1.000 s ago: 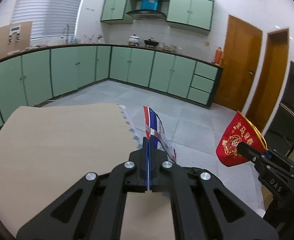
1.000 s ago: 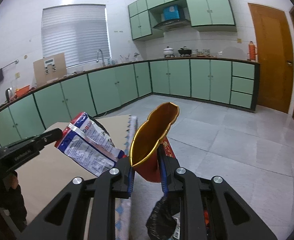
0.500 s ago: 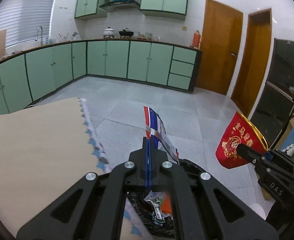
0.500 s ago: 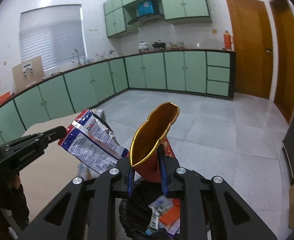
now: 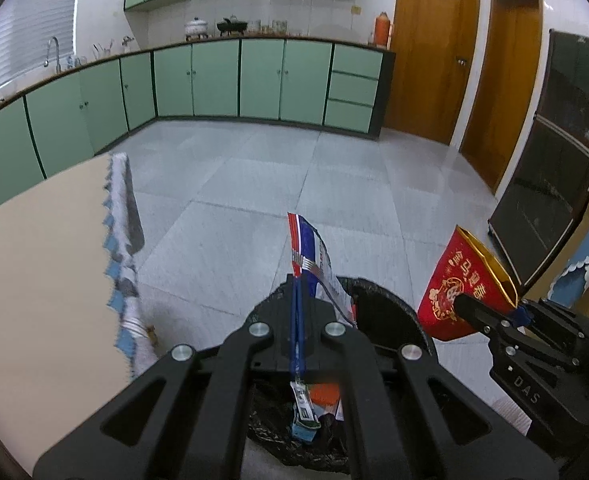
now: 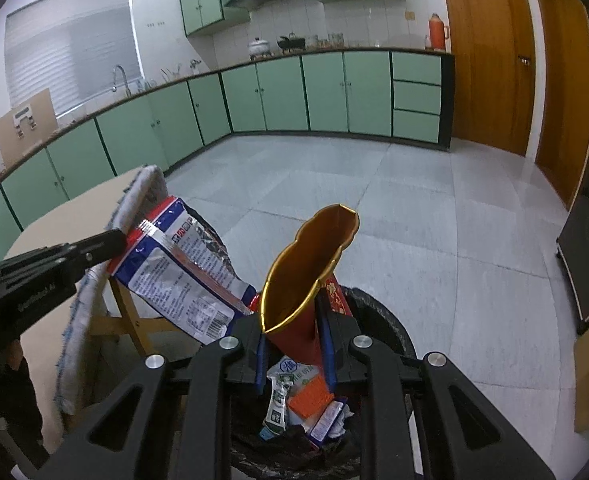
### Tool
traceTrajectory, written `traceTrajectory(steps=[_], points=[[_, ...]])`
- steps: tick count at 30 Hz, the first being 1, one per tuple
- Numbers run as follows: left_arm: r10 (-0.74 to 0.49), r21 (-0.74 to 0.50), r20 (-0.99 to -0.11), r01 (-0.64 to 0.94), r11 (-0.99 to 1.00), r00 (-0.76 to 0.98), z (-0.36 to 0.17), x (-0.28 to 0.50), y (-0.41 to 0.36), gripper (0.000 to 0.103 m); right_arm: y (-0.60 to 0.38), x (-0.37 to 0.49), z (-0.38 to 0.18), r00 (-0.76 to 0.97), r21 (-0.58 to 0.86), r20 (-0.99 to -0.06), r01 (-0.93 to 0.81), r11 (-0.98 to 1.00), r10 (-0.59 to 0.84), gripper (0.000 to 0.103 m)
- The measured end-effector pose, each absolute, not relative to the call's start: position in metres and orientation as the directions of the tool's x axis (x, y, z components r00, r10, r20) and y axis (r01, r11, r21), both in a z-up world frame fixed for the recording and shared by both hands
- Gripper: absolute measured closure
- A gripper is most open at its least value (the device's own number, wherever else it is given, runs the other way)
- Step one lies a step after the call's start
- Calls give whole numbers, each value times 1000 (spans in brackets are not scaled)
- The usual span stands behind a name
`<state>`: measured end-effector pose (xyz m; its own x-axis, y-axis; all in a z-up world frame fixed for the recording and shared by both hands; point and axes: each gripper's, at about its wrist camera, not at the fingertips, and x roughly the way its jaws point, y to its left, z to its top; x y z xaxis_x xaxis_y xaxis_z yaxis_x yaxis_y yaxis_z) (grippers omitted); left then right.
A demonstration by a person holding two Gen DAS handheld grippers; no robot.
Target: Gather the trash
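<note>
My left gripper (image 5: pixel 299 300) is shut on a blue, red and white snack wrapper (image 5: pixel 308 254), which also shows in the right wrist view (image 6: pixel 178 270). My right gripper (image 6: pixel 292 330) is shut on a red and gold paper pouch (image 6: pixel 308 268), seen from the left wrist view as a red packet (image 5: pixel 460 284). Both are held above a black-lined trash bin (image 6: pixel 386 320) that holds several wrappers (image 6: pixel 302 396). The bin also shows under my left gripper (image 5: pixel 390 312).
A tan table (image 5: pixel 38 280) with a fringed blue and white cloth (image 5: pixel 122 256) on its edge stands to the left of the bin. Green cabinets (image 5: pixel 254 80) line the far walls. A dark glass cabinet (image 5: pixel 554 184) and wooden doors (image 5: pixel 426 56) are on the right. Grey tiled floor lies beyond.
Both grippers have moved right, off the table, with their trash still held. The bin and its contents have come into view below them.
</note>
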<state>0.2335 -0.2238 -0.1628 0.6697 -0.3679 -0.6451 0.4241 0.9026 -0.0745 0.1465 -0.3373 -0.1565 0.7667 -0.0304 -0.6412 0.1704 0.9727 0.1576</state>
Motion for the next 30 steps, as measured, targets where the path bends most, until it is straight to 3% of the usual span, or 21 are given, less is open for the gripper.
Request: traceTrajectory(steps=[8, 12, 14, 16, 20, 22, 30], points=[[-348, -52, -683, 432, 900, 642, -176, 251, -245, 103, -345, 162, -181, 724, 156, -689, 181, 971, -24, 79], [-349, -65, -703, 433, 899, 619, -181, 256, -247, 100, -349, 164, -187, 715, 159, -699, 198, 967, -31, 64], [-350, -73, -710, 431, 899, 611, -183, 257, -246, 91, -352, 162, -188, 715, 161, -698, 202, 966, -33, 62], [-358, -88, -708, 428, 899, 608, -182, 258, -244, 73, -354, 160, -186, 717, 160, -696, 209, 965, -40, 57], [-373, -106, -698, 427, 898, 611, -176, 256, -238, 70, -356, 154, -176, 729, 164, -682, 221, 961, -51, 46], [-382, -115, -686, 426, 897, 619, -169, 253, -234, 59, -356, 148, -168, 742, 167, -668, 227, 960, -59, 32], [-392, -128, -621, 406, 905, 679, -131, 229, -200, 30, -345, 124, -133, 778, 161, -625, 211, 964, -66, 13]])
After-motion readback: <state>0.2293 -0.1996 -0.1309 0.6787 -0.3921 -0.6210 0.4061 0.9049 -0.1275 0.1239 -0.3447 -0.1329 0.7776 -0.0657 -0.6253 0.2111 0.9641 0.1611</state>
